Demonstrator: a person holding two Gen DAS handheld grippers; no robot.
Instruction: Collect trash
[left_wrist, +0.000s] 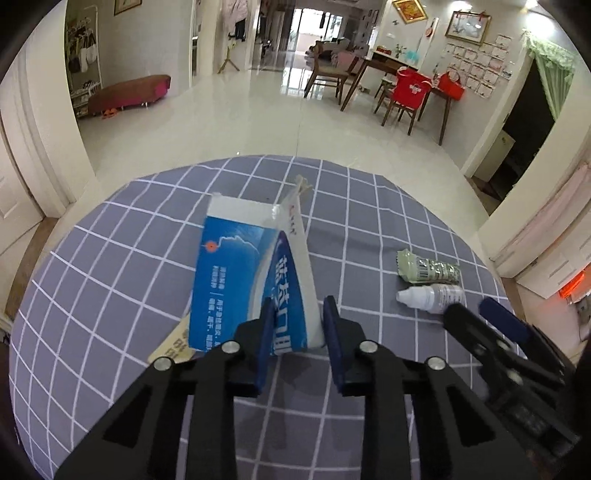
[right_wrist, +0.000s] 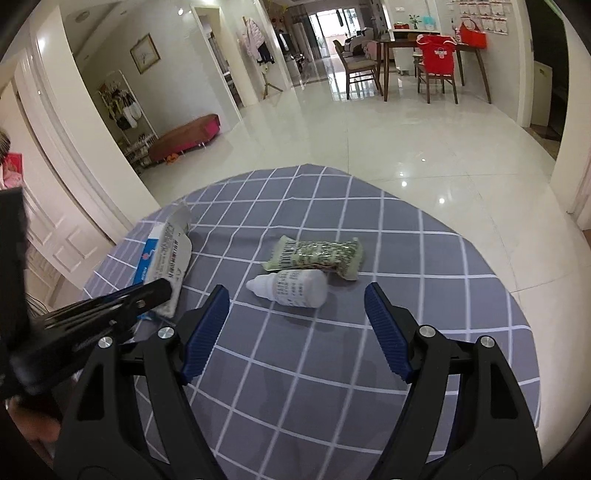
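A blue and white carton (left_wrist: 251, 273) with an open flap lies on the grey checked tablecloth (left_wrist: 110, 258). My left gripper (left_wrist: 298, 314) is shut on the carton's near end. The carton also shows at the left of the right wrist view (right_wrist: 166, 254). A small white dropper bottle (right_wrist: 291, 287) lies on its side, with a crumpled green wrapper (right_wrist: 317, 254) just behind it. My right gripper (right_wrist: 297, 310) is open, with the bottle just ahead of its fingertips. The bottle (left_wrist: 428, 295) and the wrapper (left_wrist: 428, 271) also show in the left wrist view.
A tan card piece (left_wrist: 173, 343) pokes out from under the carton. The round table's far edge drops to a glossy tiled floor (right_wrist: 369, 129). A dining table with chairs (right_wrist: 436, 62) stands far back.
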